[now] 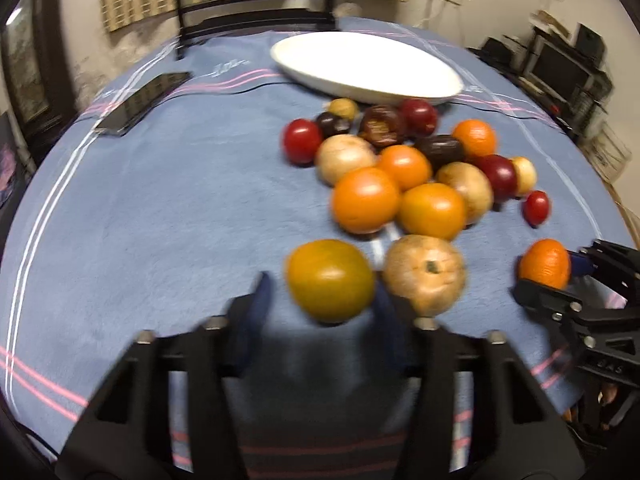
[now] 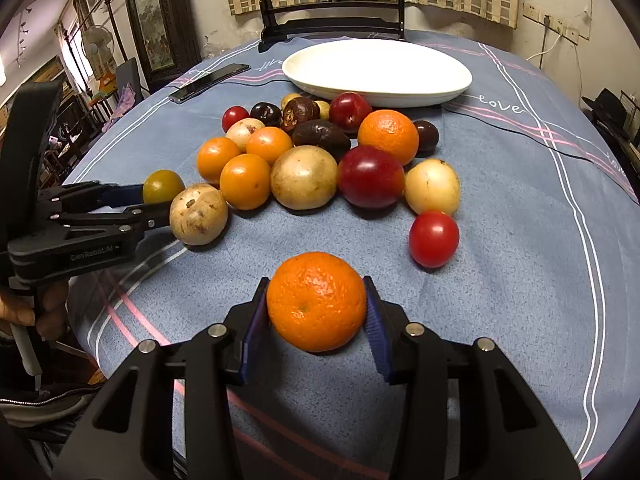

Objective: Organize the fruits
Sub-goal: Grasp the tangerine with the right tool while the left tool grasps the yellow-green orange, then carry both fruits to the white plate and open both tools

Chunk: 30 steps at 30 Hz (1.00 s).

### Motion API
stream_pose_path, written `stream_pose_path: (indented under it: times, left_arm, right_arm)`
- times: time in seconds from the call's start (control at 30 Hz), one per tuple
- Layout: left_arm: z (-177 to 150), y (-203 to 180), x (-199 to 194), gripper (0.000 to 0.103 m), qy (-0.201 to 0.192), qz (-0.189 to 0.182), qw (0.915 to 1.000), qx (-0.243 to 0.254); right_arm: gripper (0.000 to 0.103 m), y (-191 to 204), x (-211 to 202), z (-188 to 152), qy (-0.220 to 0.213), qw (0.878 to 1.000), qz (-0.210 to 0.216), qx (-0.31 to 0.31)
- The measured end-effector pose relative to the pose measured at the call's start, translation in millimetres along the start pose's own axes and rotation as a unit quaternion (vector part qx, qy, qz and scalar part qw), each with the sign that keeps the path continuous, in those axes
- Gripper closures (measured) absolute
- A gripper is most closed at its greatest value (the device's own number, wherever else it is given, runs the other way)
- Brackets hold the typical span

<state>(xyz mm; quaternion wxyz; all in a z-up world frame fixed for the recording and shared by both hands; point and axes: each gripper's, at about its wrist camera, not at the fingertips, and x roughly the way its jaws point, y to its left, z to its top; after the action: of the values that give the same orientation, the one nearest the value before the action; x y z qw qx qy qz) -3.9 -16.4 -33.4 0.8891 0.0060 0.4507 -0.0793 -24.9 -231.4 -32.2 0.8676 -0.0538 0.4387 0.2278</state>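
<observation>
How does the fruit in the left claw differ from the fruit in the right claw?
The greenish-yellow fruit in the left claw is smooth and dull olive, while the orange mandarin in the right claw is bright orange with dimpled peel. The greenish-yellow fruit sits beside a tan fruit; the mandarin lies apart from the pile. Both are round, rest on the blue tablecloth, and sit between blue pads.

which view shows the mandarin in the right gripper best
The right wrist view. The mandarin sits sharp and central there, pressed between both blue pads of the right gripper. In the left wrist view the mandarin is small, blurred, at the right edge, partly hidden by the jaws.
</observation>
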Motion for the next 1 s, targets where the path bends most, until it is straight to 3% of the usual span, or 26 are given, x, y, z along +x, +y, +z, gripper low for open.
stream_pose_path:
  times: [0.2,0.33,0.57,0.77,1.0]
  left_arm:
    - [2.3,8.9,-4.9,0.062,-0.012,-0.027,0.999,-0.033]
    - [17.7,10.5,-16.6,0.062,-0.033,-0.027,0.9988,-0.026]
    - [80.8,-4.9,-24.3,0.062,-0.082,-0.027,0.9963,0.01]
    - [141.2,-10.3,11.6,0.061,-0.091,-0.01,0.9958,0.009]
    - [184.3,1.7,68.7,0.061,-0.064,-0.011,0.9978,-0.014]
  right_arm:
    - [0.058,-7.9,-10.7,3.8,-0.015,0.999,0.028,0.021]
    - [0.058,-12.8,-22.3,14.6,-0.034,0.998,0.038,0.023]
    - [0.058,-29.8,-39.8,79.3,-0.104,0.994,0.032,0.022]
    - [0.058,-54.7,-6.8,135.7,-0.121,0.991,0.021,0.049]
    - [0.058,-75.1,58.9,169.0,-0.072,0.995,-0.012,0.069]
